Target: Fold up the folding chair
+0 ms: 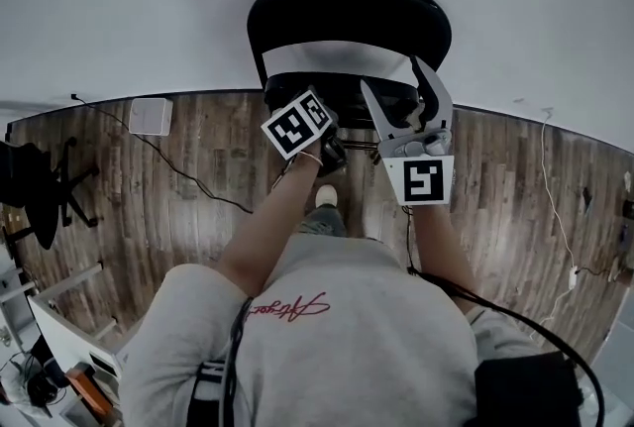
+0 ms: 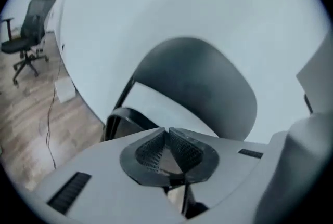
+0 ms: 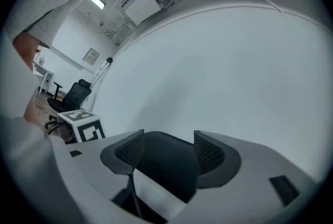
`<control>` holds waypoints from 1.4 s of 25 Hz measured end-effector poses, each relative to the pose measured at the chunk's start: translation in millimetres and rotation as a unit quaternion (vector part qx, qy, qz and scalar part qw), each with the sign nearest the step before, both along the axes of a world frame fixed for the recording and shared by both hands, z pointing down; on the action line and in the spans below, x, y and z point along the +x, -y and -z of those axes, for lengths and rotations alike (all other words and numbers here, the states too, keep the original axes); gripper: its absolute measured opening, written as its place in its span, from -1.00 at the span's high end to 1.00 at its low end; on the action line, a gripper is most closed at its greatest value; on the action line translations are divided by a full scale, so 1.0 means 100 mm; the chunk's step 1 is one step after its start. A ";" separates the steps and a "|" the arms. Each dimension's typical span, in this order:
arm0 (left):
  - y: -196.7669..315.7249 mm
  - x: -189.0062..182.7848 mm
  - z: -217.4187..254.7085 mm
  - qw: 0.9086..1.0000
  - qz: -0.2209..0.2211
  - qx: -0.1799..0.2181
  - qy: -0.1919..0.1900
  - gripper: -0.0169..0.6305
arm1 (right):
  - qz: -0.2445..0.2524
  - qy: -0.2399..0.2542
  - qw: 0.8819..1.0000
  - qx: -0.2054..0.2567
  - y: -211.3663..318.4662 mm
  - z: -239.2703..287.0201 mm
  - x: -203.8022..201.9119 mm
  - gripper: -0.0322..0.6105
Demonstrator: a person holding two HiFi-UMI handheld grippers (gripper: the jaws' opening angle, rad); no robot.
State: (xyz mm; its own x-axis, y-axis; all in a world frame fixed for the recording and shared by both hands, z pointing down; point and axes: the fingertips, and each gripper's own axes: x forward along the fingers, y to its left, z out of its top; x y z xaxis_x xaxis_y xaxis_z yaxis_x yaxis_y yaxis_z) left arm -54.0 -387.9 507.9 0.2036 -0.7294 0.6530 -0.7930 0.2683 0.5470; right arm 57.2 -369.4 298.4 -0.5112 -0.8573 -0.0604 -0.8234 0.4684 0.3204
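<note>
The black folding chair (image 1: 347, 14) stands unfolded against the white wall, its seat (image 1: 332, 83) towards me. My left gripper (image 1: 324, 146) hangs in front of the seat under its marker cube; in the left gripper view its pads (image 2: 167, 149) meet with nothing between them, and the chair's backrest (image 2: 203, 88) is beyond. My right gripper (image 1: 394, 78) is beside it on the right, raised over the seat's front, jaws spread apart. In the right gripper view the gripper (image 3: 169, 153) is open and the backrest (image 3: 166, 166) shows between the jaws, at a distance.
A black office chair (image 1: 35, 187) stands far left. A white box (image 1: 151, 115) lies by the wall with a cable (image 1: 183, 172) running across the wooden floor. Another cable (image 1: 555, 207) runs on the right. My shoe (image 1: 325, 195) is under the grippers.
</note>
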 end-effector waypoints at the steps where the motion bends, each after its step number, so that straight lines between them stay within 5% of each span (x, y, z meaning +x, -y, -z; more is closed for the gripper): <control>1: -0.04 -0.06 0.21 0.998 -0.001 0.043 0.036 0.83 | 0.002 0.005 1.000 0.001 -0.07 0.00 -0.01 -0.06; 3: -0.13 -0.07 0.64 0.988 -0.018 0.129 0.081 0.83 | 0.002 -0.004 1.000 0.002 -0.19 -0.02 -0.02 -0.01; 4: -0.17 -0.04 0.85 0.981 -0.028 0.169 0.092 0.83 | 0.000 -0.005 1.000 0.003 -0.24 -0.02 0.00 0.22; 5: -0.22 0.02 1.05 0.972 -0.040 0.207 0.100 0.85 | -0.003 0.000 1.000 0.004 -0.30 -0.01 0.02 0.79; 11: -0.59 0.50 1.90 0.897 -0.113 0.387 0.181 0.90 | 0.021 0.004 1.000 -0.022 -0.60 0.07 0.04 0.84; 14: -0.84 0.78 2.06 0.872 -0.150 0.427 0.184 0.90 | 0.027 0.014 0.999 -0.028 -0.75 0.12 0.03 0.84; 22: -1.24 0.96 2.23 0.859 -0.147 0.452 0.190 0.90 | 0.042 0.026 0.998 -0.030 -1.10 0.20 0.16 0.84; 35: -1.42 0.81 2.43 0.849 -0.134 0.472 0.197 0.90 | 0.040 0.035 0.999 0.010 -1.31 0.43 0.13 0.84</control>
State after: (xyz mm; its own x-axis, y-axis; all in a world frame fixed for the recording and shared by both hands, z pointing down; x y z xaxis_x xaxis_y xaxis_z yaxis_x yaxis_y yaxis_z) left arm 26.9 -246.2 265.2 0.3460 -0.9276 -0.1409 -0.9278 -0.3606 0.0958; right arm 70.3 -238.6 255.5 -0.5720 -0.8121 -0.1152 -0.8044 0.5279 0.2724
